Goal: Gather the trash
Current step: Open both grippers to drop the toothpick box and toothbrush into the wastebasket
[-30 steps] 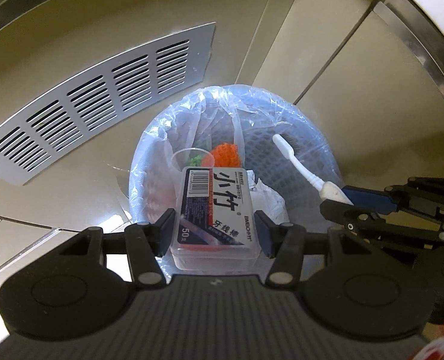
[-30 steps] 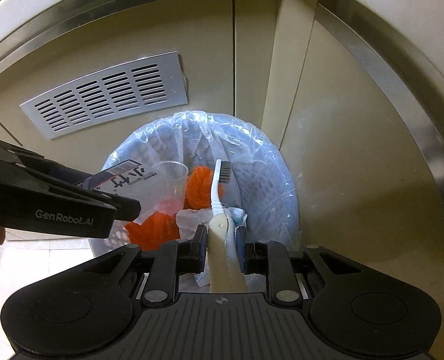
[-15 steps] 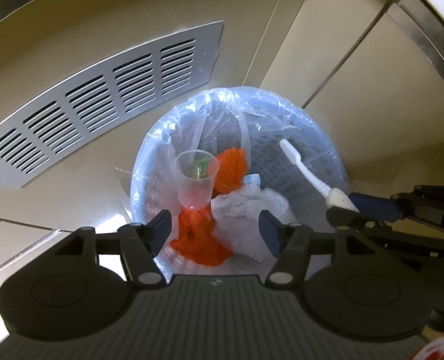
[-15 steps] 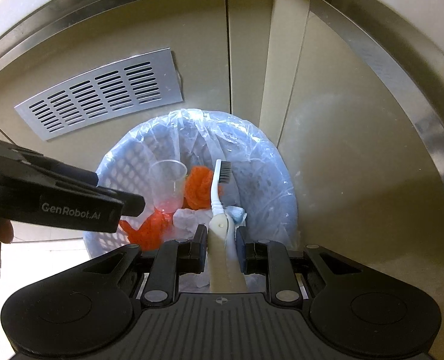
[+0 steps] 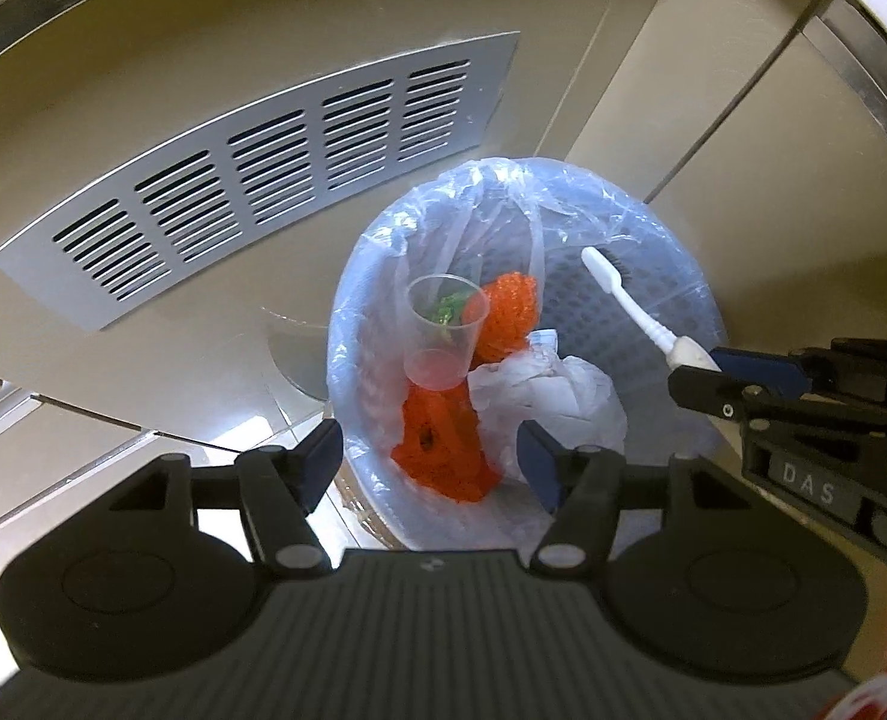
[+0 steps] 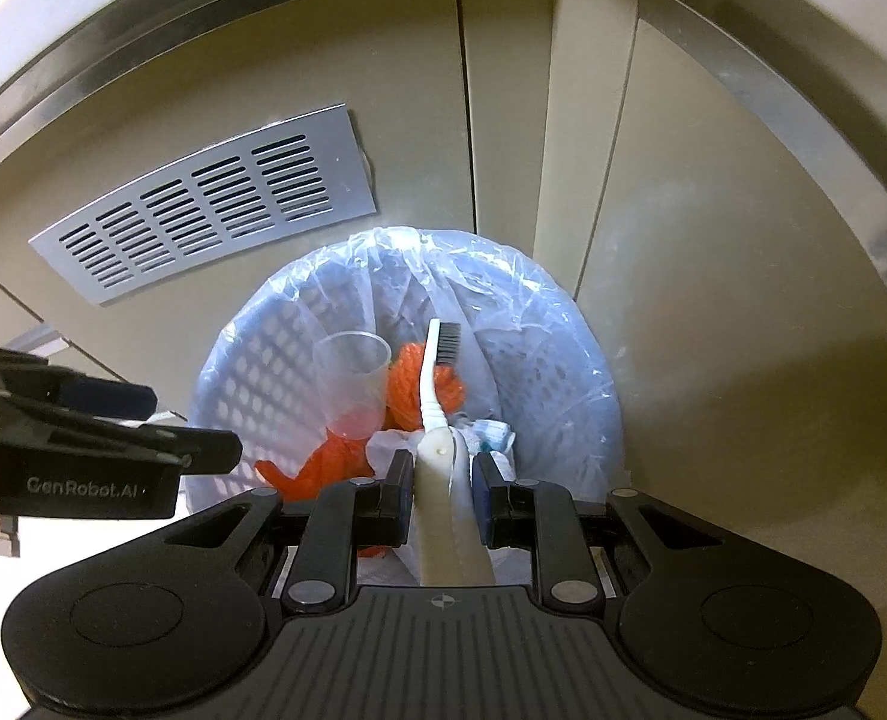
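Right gripper (image 6: 442, 483) holds toothbrush (image 6: 434, 384) over lined bin (image 6: 563, 360).

Left claw (image 5: 431, 459) agape and empty, right claw (image 6: 443, 483) clamped tight.

White toothbrush (image 6: 437, 396) with dark bristles, seemingly tilted, pokes above the bag-lined bin (image 6: 569, 372).

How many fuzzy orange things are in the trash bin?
2. One orange clump sits behind the clear cup; the other orange clump lies below the cup, beside the white wrapper. More may be hidden underneath.
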`<state>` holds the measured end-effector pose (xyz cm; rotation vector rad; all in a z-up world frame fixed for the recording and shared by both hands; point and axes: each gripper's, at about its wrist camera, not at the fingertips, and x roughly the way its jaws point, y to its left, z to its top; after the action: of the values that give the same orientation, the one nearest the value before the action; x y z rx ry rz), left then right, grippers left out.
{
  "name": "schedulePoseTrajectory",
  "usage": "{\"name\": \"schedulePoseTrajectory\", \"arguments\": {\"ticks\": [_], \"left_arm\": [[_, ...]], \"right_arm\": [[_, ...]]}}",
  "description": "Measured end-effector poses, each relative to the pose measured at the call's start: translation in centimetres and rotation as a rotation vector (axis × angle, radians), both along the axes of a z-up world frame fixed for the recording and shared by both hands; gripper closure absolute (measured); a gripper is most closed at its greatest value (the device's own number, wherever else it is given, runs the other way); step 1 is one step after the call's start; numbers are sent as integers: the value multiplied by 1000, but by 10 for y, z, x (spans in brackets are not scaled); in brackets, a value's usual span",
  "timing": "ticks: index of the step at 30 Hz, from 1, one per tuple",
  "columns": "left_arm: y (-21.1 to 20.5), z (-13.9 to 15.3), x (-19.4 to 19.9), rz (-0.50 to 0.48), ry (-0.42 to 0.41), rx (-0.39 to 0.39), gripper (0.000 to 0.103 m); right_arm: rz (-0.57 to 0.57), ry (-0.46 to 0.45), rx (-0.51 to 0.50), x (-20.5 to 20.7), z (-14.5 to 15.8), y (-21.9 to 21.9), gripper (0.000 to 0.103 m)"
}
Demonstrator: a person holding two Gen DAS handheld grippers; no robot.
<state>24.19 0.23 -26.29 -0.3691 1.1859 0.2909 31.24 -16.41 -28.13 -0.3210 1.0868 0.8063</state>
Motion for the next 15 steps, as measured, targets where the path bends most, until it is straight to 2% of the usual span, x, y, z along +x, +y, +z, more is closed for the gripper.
{"name": "schedulePoseTrajectory", "arguments": {"ticks": [4, 6, 7, 8, 15], "left_arm": [[3, 0, -3, 1, -3, 5, 42], [5, 0, -4, 3, -3, 3, 42], [5, 0, -6, 4, -4, 3, 42], [6, 0, -7, 5, -5, 3, 42], [6, 3, -15, 9, -16, 3, 42]], "right_arm": [[-42, 29, 35, 5, -4, 1, 81], [-59, 46, 28, 8, -8, 2, 63], [-59, 48, 27, 8, -9, 2, 43], [-58, 51, 30, 7, -9, 1, 39], [-40, 57, -8, -4, -13, -7, 38]]}}
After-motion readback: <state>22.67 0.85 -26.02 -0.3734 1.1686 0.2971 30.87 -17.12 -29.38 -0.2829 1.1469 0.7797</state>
